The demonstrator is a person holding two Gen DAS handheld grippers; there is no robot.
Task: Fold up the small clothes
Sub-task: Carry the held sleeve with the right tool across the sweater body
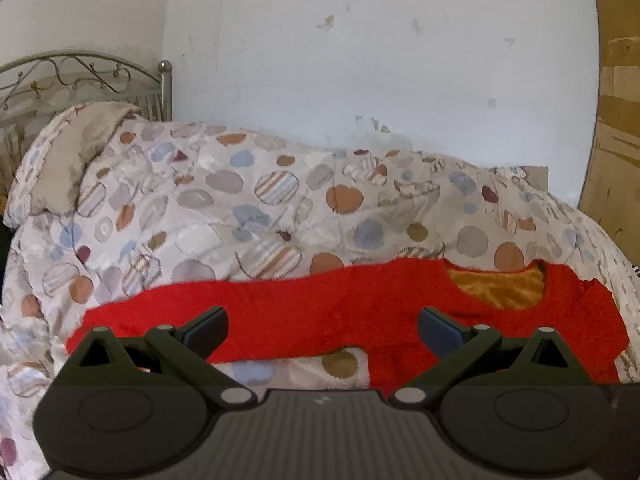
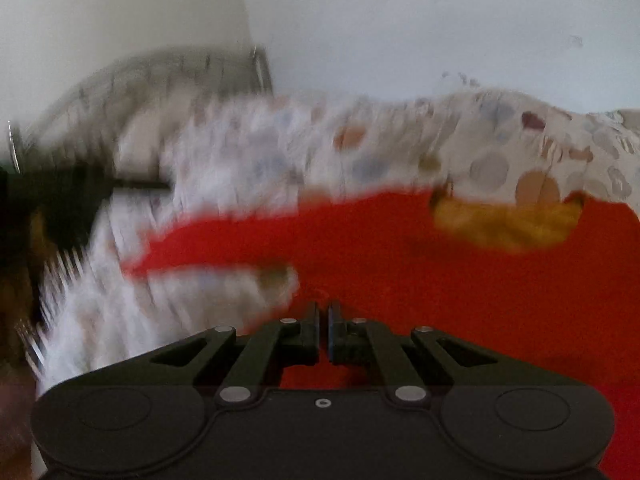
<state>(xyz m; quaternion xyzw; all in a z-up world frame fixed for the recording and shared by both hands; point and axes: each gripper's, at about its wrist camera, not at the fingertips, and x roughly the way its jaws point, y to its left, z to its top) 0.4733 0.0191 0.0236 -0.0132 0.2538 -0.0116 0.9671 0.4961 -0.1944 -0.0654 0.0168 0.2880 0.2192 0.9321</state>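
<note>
the left gripper (image 1: 323,326) hangs with its jaws spread wide over the long sleeve of the red sweater (image 1: 304,312), gripping nothing. the right gripper (image 2: 323,322) is pinched nearly closed low over the sweater's body; whether it has cloth i cannot tell, as that view is blurred. the sweater lies spread across the patterned duvet (image 1: 248,200), neck opening (image 1: 496,290) toward the wall. i'd worry a deep pinch gathers the duvet along with the knit, since the bedding is soft and lumpy. a pillow (image 1: 68,168) and metal headboard (image 1: 80,76) sit well apart, hindering nothing.
</note>
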